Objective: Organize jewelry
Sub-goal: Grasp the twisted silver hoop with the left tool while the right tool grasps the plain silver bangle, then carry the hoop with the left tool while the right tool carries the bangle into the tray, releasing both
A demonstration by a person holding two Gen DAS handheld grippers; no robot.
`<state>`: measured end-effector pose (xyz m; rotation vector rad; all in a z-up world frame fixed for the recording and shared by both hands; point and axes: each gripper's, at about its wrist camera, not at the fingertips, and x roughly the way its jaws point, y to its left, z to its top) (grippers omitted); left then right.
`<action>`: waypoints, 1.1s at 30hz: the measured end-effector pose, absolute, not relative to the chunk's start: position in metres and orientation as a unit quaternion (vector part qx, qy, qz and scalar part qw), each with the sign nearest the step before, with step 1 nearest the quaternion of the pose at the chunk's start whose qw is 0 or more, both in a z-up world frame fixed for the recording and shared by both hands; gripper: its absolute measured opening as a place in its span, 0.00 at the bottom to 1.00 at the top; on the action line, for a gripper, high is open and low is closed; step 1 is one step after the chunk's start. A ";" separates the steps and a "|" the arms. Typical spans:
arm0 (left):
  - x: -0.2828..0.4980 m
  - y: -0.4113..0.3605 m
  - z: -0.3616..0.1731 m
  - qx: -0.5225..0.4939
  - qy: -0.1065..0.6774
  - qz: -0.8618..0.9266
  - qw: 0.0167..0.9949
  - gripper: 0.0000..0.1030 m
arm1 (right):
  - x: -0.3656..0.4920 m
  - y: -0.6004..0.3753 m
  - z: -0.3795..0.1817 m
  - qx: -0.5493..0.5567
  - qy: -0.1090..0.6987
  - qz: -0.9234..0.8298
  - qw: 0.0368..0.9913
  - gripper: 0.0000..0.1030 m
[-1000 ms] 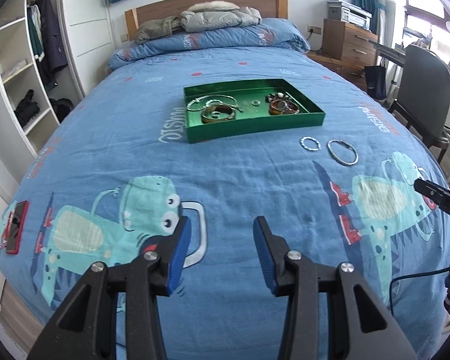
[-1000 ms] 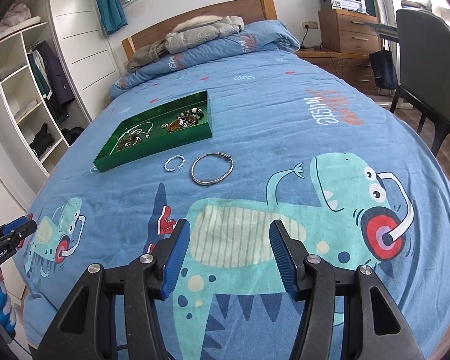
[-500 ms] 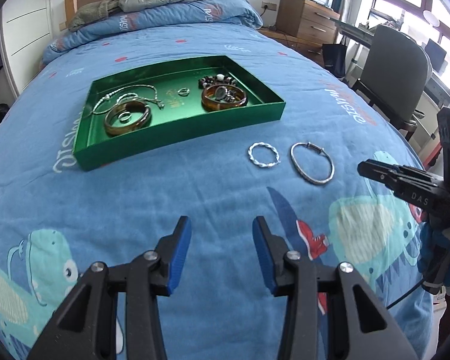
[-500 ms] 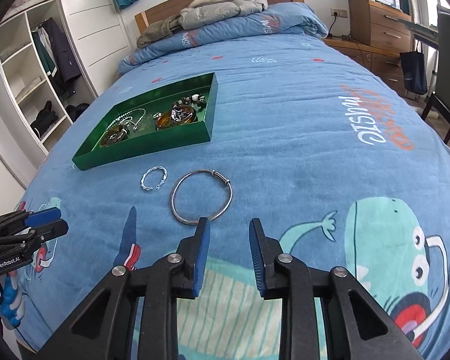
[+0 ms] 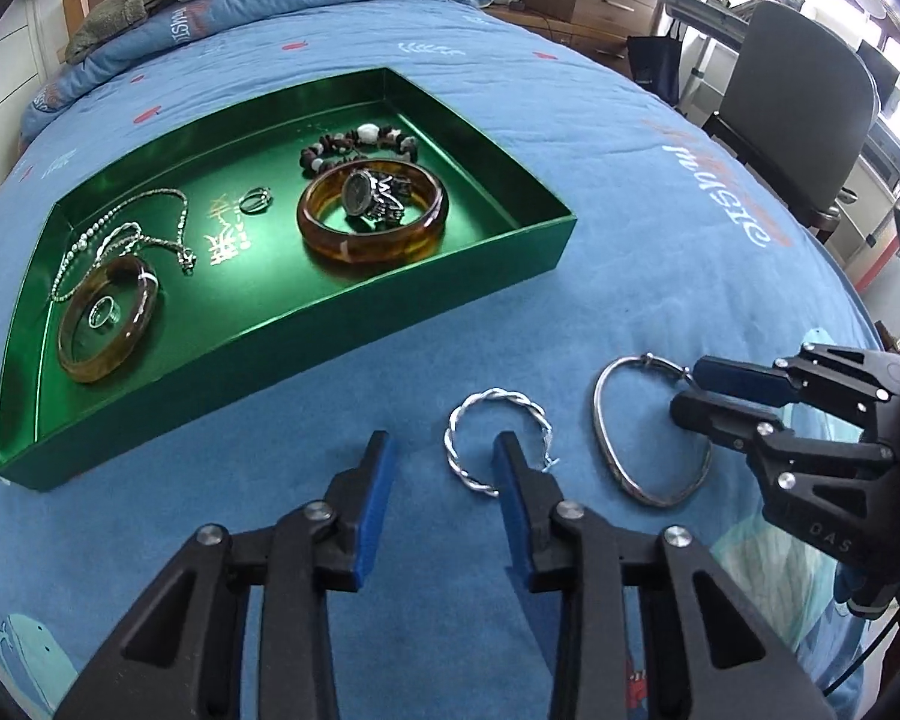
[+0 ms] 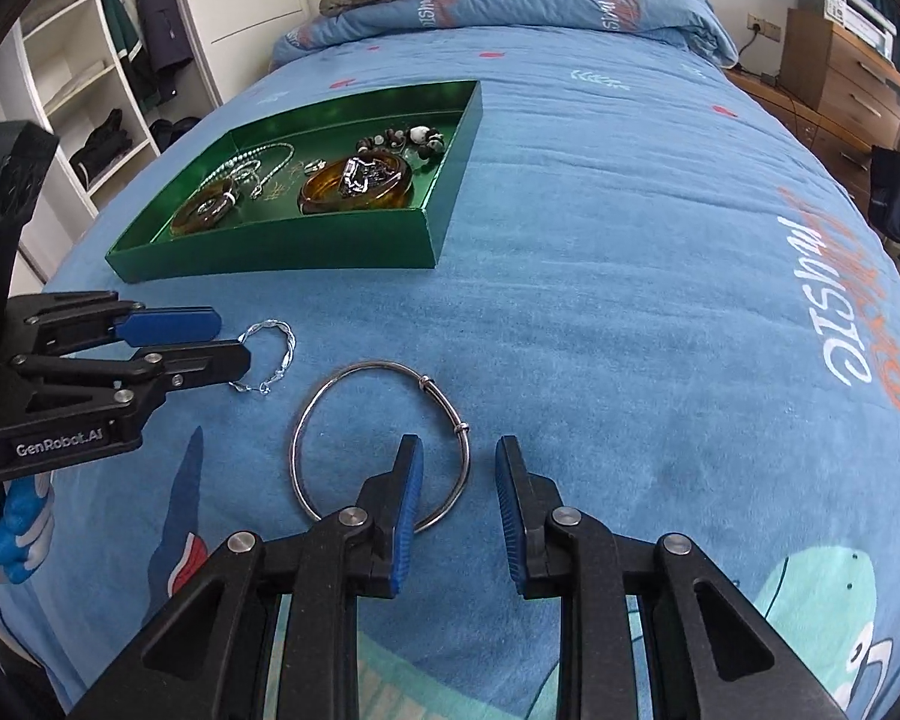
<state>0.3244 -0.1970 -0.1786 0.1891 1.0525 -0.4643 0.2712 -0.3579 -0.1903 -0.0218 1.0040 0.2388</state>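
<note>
One green tray (image 5: 258,354) at 11 o'clock holds two amber bangles (image 5: 372,246) (image 5: 108,330), one chain necklace (image 5: 120,234), one beaded bracelet (image 5: 360,144), one watch (image 5: 372,195) and two rings (image 5: 254,201) (image 5: 103,312). Two silver bangles lie outside it: twisted (image 5: 498,444) and plain (image 5: 648,429).

"GenRobot.AI" is printed on the left tongs (image 6: 234,342); "music" lettering marks the bedspread (image 6: 840,324).

Bright window daylight, sharp focus, fisheye-bent edges, dark corners
</note>
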 end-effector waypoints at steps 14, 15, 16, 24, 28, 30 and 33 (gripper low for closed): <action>0.327 -0.215 -0.190 0.131 0.482 -0.220 0.838 0.05 | 0.282 -0.344 -0.202 -0.100 0.475 0.150 0.861 0.07; 0.325 -0.215 -0.189 0.133 0.477 -0.217 0.841 0.05 | 0.280 -0.344 -0.201 -0.099 0.473 0.148 0.863 0.06; 0.322 -0.215 -0.187 0.133 0.474 -0.216 0.843 0.05 | 0.278 -0.344 -0.201 -0.097 0.469 0.145 0.866 0.06; 0.301 -0.188 -0.159 0.109 0.445 -0.208 0.864 0.05 | 0.250 -0.345 -0.180 -0.081 0.425 0.126 0.893 0.06; 0.297 -0.165 -0.133 0.092 0.422 -0.208 0.878 0.05 | 0.243 -0.341 -0.155 -0.077 0.395 0.119 0.908 0.06; 0.301 -0.153 -0.121 0.087 0.411 -0.204 0.884 0.05 | 0.244 -0.339 -0.141 -0.076 0.381 0.117 0.914 0.06; 0.316 -0.137 -0.106 0.078 0.401 -0.191 0.892 0.05 | 0.257 -0.329 -0.120 -0.072 0.359 0.115 0.923 0.06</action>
